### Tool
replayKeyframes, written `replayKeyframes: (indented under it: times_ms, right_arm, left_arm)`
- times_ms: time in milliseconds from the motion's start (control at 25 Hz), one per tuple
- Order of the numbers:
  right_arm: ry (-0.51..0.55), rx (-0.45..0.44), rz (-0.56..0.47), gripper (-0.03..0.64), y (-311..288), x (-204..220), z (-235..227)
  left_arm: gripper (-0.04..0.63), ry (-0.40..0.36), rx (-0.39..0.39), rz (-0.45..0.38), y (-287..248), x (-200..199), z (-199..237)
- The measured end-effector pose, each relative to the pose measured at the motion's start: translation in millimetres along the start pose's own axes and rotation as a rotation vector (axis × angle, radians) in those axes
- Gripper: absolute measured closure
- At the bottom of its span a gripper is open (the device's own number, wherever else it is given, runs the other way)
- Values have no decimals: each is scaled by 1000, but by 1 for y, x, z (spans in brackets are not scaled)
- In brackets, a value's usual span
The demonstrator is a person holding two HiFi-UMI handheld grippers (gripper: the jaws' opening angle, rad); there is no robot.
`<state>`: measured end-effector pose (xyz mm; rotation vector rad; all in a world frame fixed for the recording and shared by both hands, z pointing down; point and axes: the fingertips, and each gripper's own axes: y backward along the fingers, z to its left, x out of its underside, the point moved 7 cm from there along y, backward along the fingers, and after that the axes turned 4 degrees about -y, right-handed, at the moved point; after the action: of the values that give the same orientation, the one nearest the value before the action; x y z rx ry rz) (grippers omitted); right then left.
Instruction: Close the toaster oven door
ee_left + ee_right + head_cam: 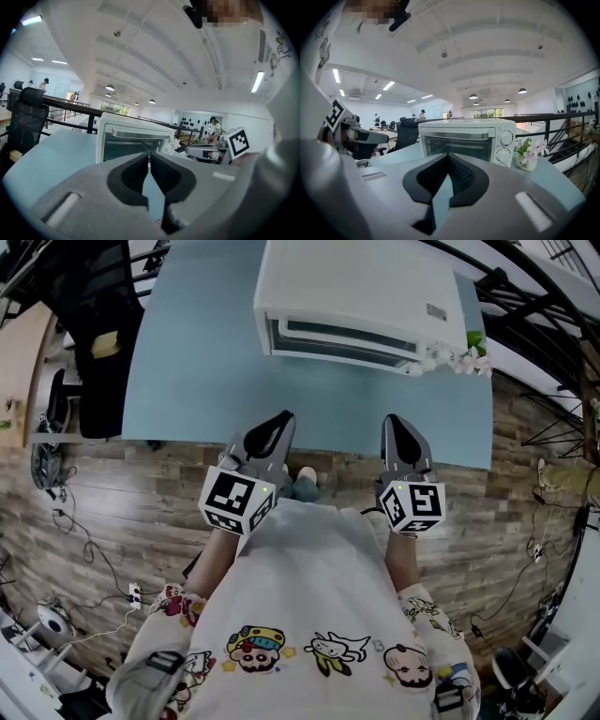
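A white toaster oven [361,296] stands at the far side of the light blue table [206,362]. Its glass door [459,145] stands upright against the front, with the handle [457,134] along the top; the dials [505,137] are on its right. The oven [131,138] also fills the middle of the left gripper view. My left gripper [281,418] and right gripper [394,420] hover side by side over the table's near edge, well short of the oven. The left gripper [150,157] is shut on nothing, and so is the right gripper [449,157].
A small pot of pink flowers [473,357] sits just right of the oven. A black office chair [98,343] stands off the table's left side. Wooden floor with cables lies below the near edge. Railings run behind the table.
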<state>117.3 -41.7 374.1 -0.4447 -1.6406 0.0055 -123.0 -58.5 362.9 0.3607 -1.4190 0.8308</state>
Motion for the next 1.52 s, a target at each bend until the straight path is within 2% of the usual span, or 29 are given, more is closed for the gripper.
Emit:
replayKeyframes:
  times_ms: [120, 400, 640, 1520]
  right_arm:
    - [-9, -5, -11, 607, 7, 5, 0]
    - [-24, -16, -18, 609, 18, 14, 3]
    - [-11, -62, 20, 609, 21, 19, 6]
    - [-9, -38, 26, 609, 16, 12, -3]
  left_arm:
    - [595, 0, 0, 3, 3, 5, -4]
    - [595, 12, -6, 12, 9, 15, -9]
    - [595, 16, -10, 12, 9, 17, -12]
    - [595, 13, -6, 18, 4, 10, -4]
